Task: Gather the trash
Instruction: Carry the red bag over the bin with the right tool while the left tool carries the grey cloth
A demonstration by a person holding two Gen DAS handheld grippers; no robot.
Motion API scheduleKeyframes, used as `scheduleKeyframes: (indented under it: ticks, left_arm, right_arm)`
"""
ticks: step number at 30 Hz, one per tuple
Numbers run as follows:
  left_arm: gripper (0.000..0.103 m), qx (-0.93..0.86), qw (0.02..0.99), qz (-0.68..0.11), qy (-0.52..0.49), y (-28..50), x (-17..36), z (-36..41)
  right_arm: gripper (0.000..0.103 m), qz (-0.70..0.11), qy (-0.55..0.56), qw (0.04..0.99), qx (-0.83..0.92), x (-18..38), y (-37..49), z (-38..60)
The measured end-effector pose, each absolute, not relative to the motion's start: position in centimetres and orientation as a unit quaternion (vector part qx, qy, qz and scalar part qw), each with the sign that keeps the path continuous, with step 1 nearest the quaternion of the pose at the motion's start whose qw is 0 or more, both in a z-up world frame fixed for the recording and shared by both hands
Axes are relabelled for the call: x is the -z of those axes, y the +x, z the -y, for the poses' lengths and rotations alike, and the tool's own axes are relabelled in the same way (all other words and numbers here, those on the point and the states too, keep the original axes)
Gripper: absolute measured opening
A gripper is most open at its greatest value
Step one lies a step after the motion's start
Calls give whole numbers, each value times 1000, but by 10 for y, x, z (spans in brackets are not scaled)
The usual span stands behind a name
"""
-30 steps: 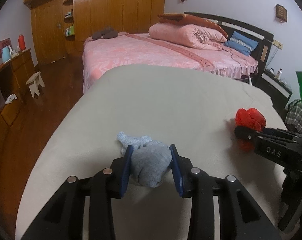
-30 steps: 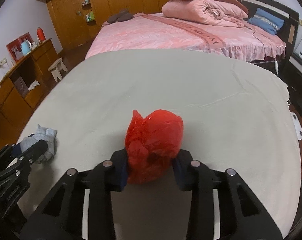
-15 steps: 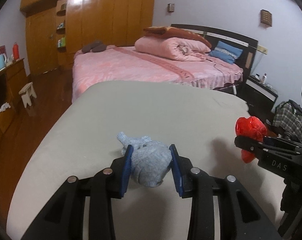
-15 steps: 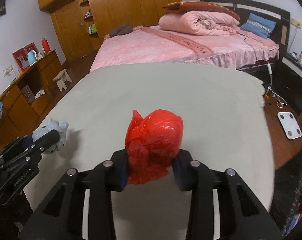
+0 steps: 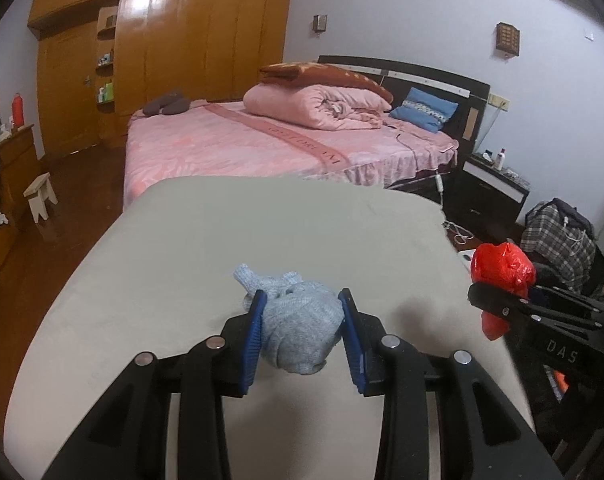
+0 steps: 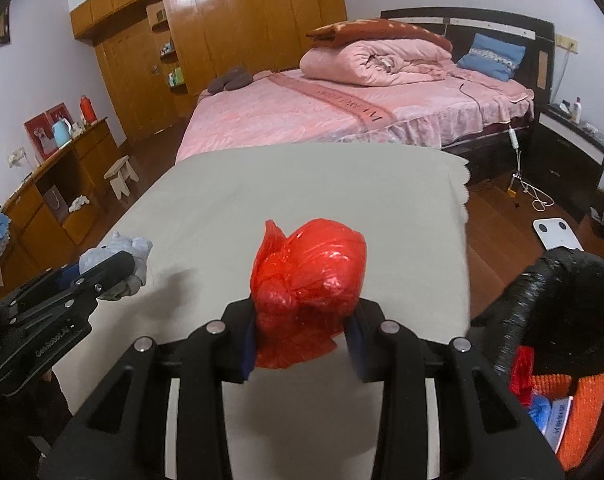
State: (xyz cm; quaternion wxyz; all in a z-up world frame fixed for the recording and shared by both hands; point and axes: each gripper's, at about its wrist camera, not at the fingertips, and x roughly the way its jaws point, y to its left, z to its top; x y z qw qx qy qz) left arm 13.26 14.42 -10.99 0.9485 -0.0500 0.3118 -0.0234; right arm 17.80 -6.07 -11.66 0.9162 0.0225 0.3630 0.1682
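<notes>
My left gripper [image 5: 302, 320] is shut on a crumpled light-blue cloth wad [image 5: 298, 328] and holds it above the grey table [image 5: 262, 224]. My right gripper [image 6: 302, 320] is shut on a knotted red plastic bag [image 6: 308, 280], held above the table's right part. The red bag also shows in the left wrist view [image 5: 502, 272], past the table's right edge. The blue wad also shows in the right wrist view [image 6: 120, 256], at the left.
A black-lined bin [image 6: 558, 292] with orange and red contents stands off the table's right edge. A pink bed [image 5: 262, 144] lies beyond the table. A wooden dresser [image 6: 62, 184] and a stool [image 6: 120, 176] stand at the left. A plaid bag [image 5: 558, 236] is at the right.
Both grippers have risen from the table with their loads and swung to the right. The bin has come into the right wrist view.
</notes>
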Motion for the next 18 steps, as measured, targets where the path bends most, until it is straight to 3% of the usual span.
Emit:
scheduleKeyframes:
  ticks: [18]
  left_arm:
    - [36, 85, 955, -283, -25, 107, 58, -63]
  right_arm:
    - [35, -313, 36, 941, -126, 69, 131, 138]
